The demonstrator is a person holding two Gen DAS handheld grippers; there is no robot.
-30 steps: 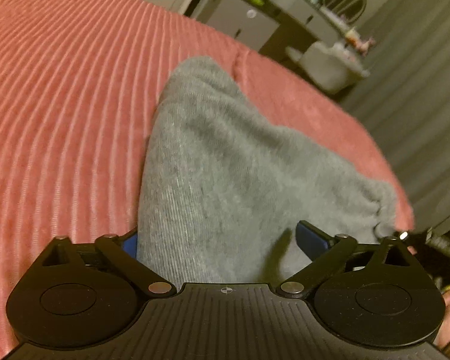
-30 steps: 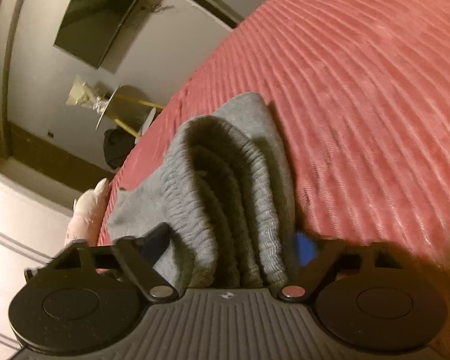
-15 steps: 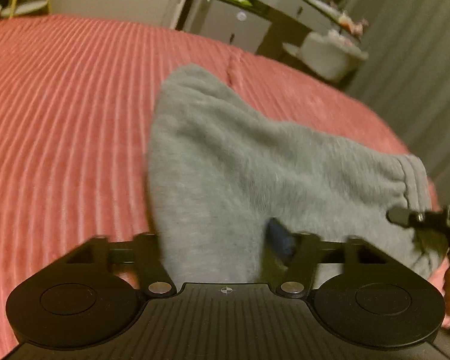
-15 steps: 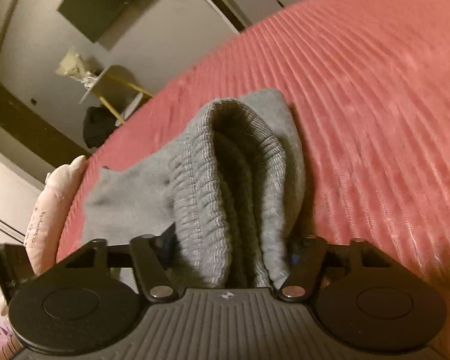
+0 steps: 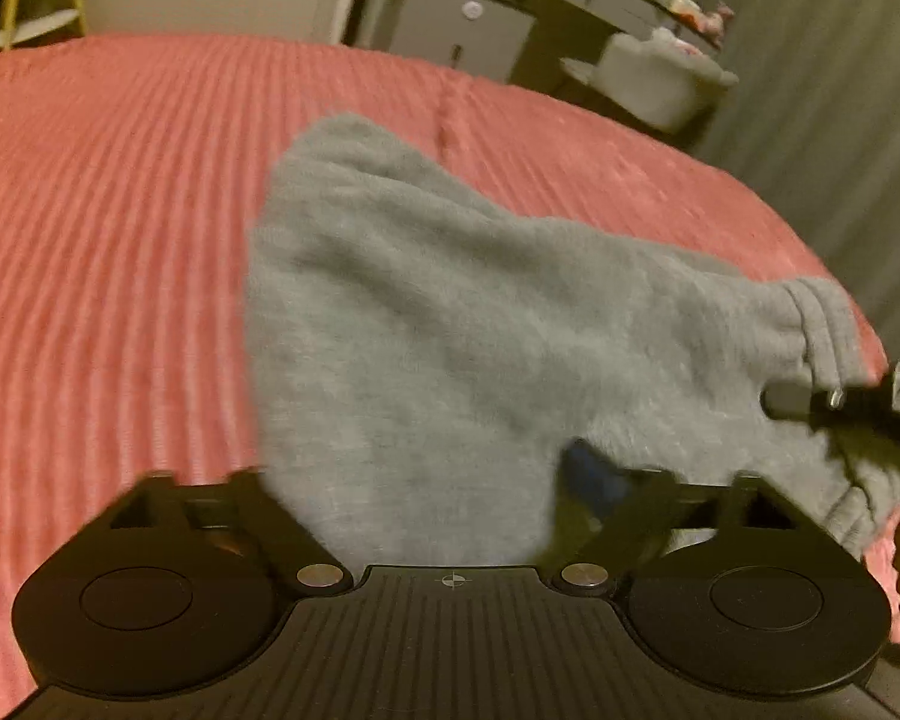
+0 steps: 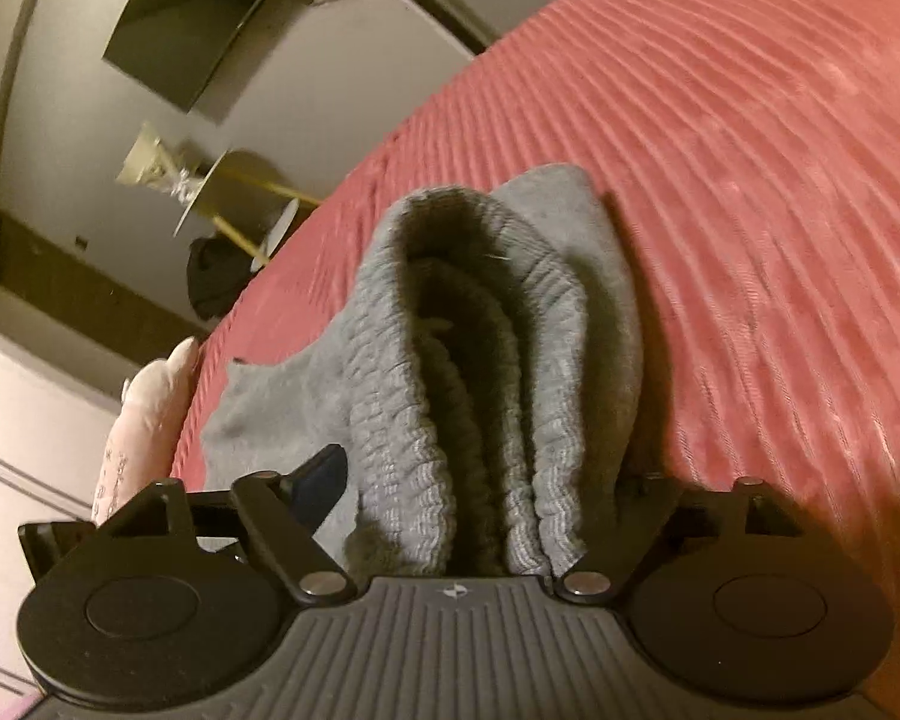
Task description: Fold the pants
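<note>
Grey sweatpants (image 5: 450, 312) lie bunched on a red ribbed bedspread (image 5: 102, 228). My left gripper (image 5: 420, 474) has a fold of the grey cloth filling the gap between its fingers. Its blue pad (image 5: 594, 480) rests against the cloth, and its jaws are opening. My right gripper (image 6: 480, 480) holds the ribbed elastic waistband (image 6: 426, 408), which is doubled over between its fingers; its jaws are opening slightly. In the left wrist view, one finger (image 5: 810, 402) of my right gripper shows at the waistband on the right edge.
Beyond the bed's far edge stand a grey cabinet (image 5: 450, 30), a white basket (image 5: 660, 84) and a grey curtain (image 5: 840, 120). In the right wrist view a pink pillow (image 6: 144, 414) lies at the bed's left edge, near a small round table (image 6: 240, 192).
The left gripper closed in on the cloth, then widened a little. The pants spread out to the right, and the right gripper's finger came into the left view.
</note>
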